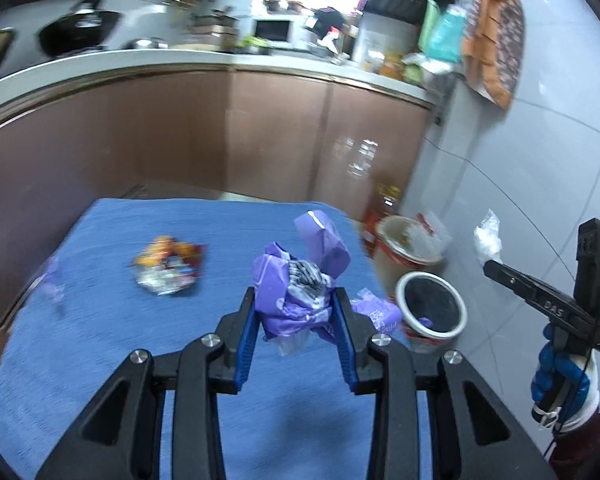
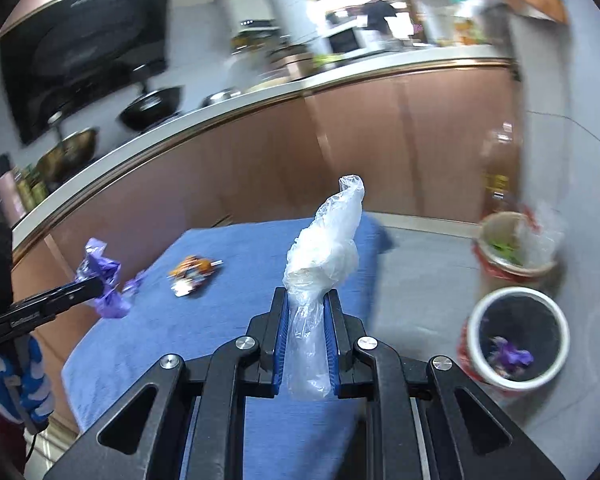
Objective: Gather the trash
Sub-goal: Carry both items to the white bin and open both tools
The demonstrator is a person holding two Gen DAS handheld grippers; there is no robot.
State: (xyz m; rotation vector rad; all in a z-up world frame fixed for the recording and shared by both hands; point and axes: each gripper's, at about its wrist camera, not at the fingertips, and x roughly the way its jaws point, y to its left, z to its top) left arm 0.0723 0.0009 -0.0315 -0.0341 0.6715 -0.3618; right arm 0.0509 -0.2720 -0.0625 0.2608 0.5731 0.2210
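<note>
My left gripper (image 1: 296, 300) is shut on a crumpled purple wrapper (image 1: 300, 284) and holds it above the blue cloth (image 1: 120, 340). My right gripper (image 2: 306, 300) is shut on a clear plastic bag (image 2: 328, 248), held upright above the cloth's right part. An orange snack wrapper (image 1: 168, 268) lies on the cloth; it also shows in the right wrist view (image 2: 194, 272). A white-rimmed bin (image 2: 518, 336) with a dark liner stands on the floor to the right, purple trash inside. A second purple scrap (image 1: 376, 312) lies at the cloth's right edge.
A second bin (image 2: 512, 246) with a clear liner and food scraps stands behind the first. Brown kitchen cabinets (image 1: 220, 132) run along the back under a worktop with pans. A grey tiled wall (image 1: 540, 160) closes the right side.
</note>
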